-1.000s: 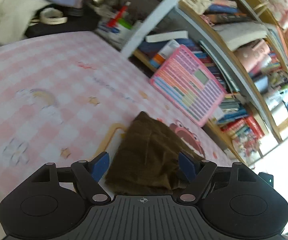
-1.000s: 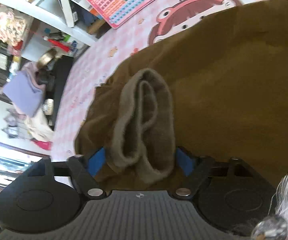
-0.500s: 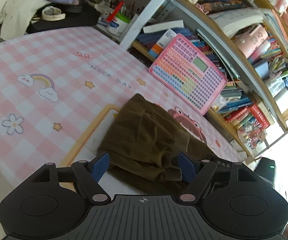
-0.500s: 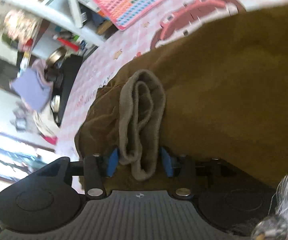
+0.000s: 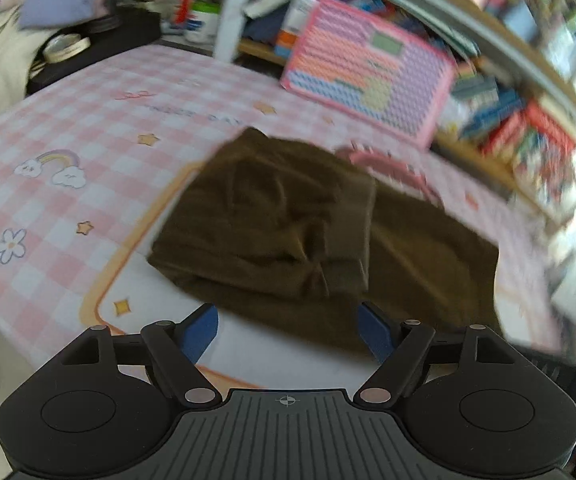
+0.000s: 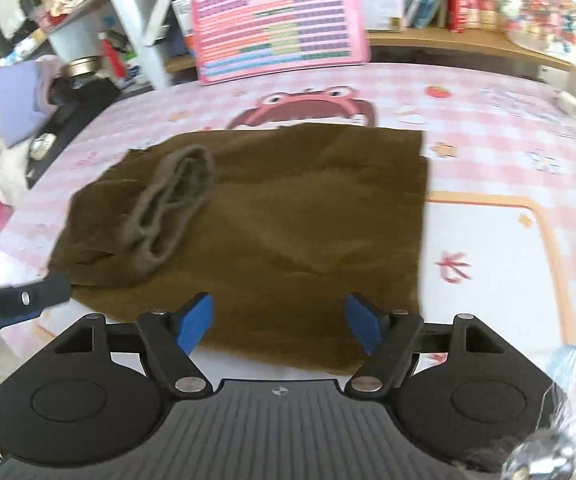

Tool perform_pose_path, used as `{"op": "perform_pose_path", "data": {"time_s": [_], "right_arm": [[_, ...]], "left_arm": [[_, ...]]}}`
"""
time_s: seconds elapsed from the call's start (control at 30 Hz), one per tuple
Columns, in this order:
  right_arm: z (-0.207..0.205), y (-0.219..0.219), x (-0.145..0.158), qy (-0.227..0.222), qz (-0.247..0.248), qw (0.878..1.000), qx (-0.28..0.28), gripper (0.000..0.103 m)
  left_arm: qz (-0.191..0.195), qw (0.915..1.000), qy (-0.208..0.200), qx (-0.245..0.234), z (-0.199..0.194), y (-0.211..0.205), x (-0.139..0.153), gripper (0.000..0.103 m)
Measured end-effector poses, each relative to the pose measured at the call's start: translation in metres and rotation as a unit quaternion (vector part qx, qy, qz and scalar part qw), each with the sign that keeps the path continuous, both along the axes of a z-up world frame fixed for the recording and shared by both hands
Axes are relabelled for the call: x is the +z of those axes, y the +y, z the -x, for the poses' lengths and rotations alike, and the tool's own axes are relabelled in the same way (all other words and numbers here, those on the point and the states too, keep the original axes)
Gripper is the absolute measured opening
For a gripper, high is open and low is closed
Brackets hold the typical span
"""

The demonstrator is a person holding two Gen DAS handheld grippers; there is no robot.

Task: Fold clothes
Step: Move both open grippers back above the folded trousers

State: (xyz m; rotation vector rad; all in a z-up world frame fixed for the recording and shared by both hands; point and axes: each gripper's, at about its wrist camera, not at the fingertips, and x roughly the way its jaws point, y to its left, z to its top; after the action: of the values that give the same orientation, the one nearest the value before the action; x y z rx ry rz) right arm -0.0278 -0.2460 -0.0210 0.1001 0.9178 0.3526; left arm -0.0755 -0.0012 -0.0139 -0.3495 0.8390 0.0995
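Two grippers are hovering over a pink checked mat. At the left, the left gripper is standing with jaws apart, nothing between them. A brown folded garment is lying flat mid-mat, its long axis running left to right in the right wrist view, its ribbed cuff bunched toward the left end. The right gripper has just been opening, jaws wide, gripping nothing.

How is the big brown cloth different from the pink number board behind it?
The brown cloth is soft, plain and lies flat on the table. The pink board is stiff, covered in colourful rows with a little screen, and stands leaning against the shelf. Both are roughly rectangular.
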Motion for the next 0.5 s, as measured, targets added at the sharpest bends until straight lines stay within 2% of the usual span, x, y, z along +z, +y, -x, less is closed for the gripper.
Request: {"op": "perform_pose_path", "data": {"time_s": [0.07, 0.27, 0.5], "right_arm": [[0.005, -0.001, 0.001, -0.005, 0.008, 1.000, -0.006, 0.074], [0.021, 0.008, 0.010, -0.033, 0.028, 0.999, -0.014, 0.077], [0.048, 0.028, 0.016, -0.036, 0.040, 0.998, -0.029, 0.079]], "left_arm": [[-0.017, 0.9997, 0.003, -0.017, 0.000, -0.009, 0.001, 0.079], [-0.028, 0.9984, -0.017, -0.047, 0.006, -0.012, 0.007, 0.080], [-0.033, 0.9973, -0.028, -0.059, 0.027, 0.005, 0.013, 0.081]]}}
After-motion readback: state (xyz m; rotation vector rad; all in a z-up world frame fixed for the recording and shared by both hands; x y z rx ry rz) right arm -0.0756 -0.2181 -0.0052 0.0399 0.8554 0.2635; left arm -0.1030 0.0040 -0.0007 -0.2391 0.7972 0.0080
